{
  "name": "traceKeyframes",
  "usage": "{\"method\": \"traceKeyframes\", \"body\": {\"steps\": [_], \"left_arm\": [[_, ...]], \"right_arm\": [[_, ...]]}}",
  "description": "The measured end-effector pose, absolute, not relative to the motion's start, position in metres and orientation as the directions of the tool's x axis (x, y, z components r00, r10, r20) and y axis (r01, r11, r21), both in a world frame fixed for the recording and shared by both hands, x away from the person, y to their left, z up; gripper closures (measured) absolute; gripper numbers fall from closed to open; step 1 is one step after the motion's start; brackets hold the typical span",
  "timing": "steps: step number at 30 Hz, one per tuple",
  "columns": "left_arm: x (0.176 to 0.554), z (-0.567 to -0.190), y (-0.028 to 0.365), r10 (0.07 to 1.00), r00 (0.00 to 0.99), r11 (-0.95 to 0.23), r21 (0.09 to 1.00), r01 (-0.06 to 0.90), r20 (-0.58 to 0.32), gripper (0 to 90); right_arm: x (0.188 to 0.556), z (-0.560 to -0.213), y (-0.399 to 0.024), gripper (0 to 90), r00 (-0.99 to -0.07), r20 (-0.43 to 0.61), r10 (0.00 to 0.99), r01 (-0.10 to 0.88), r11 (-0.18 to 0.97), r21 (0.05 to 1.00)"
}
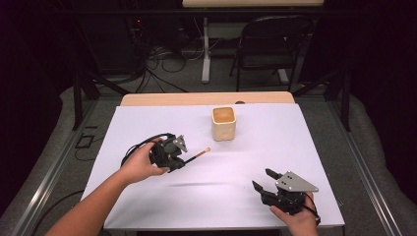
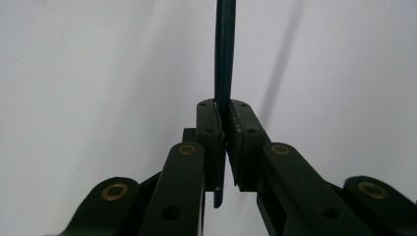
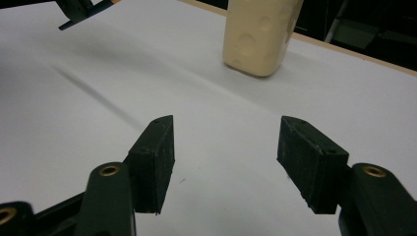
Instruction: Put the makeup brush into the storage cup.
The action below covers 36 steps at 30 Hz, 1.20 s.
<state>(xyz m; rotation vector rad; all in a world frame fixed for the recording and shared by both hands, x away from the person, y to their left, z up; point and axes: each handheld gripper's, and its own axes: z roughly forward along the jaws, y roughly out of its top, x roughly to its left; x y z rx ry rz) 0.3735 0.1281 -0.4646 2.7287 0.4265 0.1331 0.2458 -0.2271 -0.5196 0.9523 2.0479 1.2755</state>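
A thin dark stick with a pale orange tip is pinched in the left tongs and lifted off the white surface, left of its middle. It points right and a little far, toward the cup, and its narrow shadow lies on the surface nearer the person. In the left gripper view the stick runs straight up between the two jaws, which are closed tight against it, with a short end poking out below the pads.

The cream cup stands upright toward the far middle of the surface, just beyond the stick's tip and apart from it. In the right gripper view the cup has shallow round dimples on its side.

The left hand holds its tongs with a black cable looping behind. At the near right, the right tongs are held by the right hand close to the surface's near edge, well apart from the stick and cup. Their jaws stand wide apart with nothing between them, as the right tongs show over bare surface.

Beyond the far edge stand a folding chair and cables on the floor.
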Motion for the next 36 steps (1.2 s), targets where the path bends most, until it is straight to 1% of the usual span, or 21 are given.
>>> {"method": "traceKeyframes", "body": {"steps": [5,7,10,15,17,20,24,36], "left_arm": [[0.370,-0.465,0.129,0.325,0.945,-0.863,0.417,0.287,0.021,84.1],[0.369,-0.464,0.129,0.325,0.945,-0.856,0.430,0.287,0.017,84.1],[0.367,-0.463,0.129,0.330,0.944,-0.841,0.456,0.291,0.005,84.0],[0.365,-0.462,0.129,0.334,0.943,-0.824,0.484,0.293,-0.004,84.1],[0.365,-0.462,0.129,0.337,0.942,-0.818,0.493,0.296,-0.007,84.1],[0.365,-0.461,0.131,0.351,0.936,-0.794,0.523,0.310,-0.021,84.1],[0.364,-0.461,0.132,0.360,0.933,-0.772,0.550,0.317,-0.032,84.1],[0.359,-0.463,0.134,0.376,0.925,-0.713,0.620,0.329,-0.058,84.1]], "right_arm": [[0.249,-0.517,-0.225,38.8,-0.606,-0.066,0.793,0.297,0.302,0.906],[0.250,-0.515,-0.225,39.9,-0.609,-0.055,0.792,0.309,0.301,0.902],[0.251,-0.512,-0.224,42.5,-0.615,-0.020,0.788,0.315,0.269,0.910],[0.255,-0.510,-0.220,45.3,-0.634,-0.009,0.773,0.341,0.290,0.894],[0.256,-0.510,-0.219,45.4,-0.634,-0.009,0.773,0.340,0.290,0.894],[0.260,-0.506,-0.214,48.5,-0.652,0.001,0.758,0.334,0.286,0.898],[0.264,-0.501,-0.209,50.4,-0.662,0.007,0.749,0.339,0.291,0.895],[0.274,-0.495,-0.200,54.6,-0.668,0.050,0.742,0.358,0.262,0.896]]}}
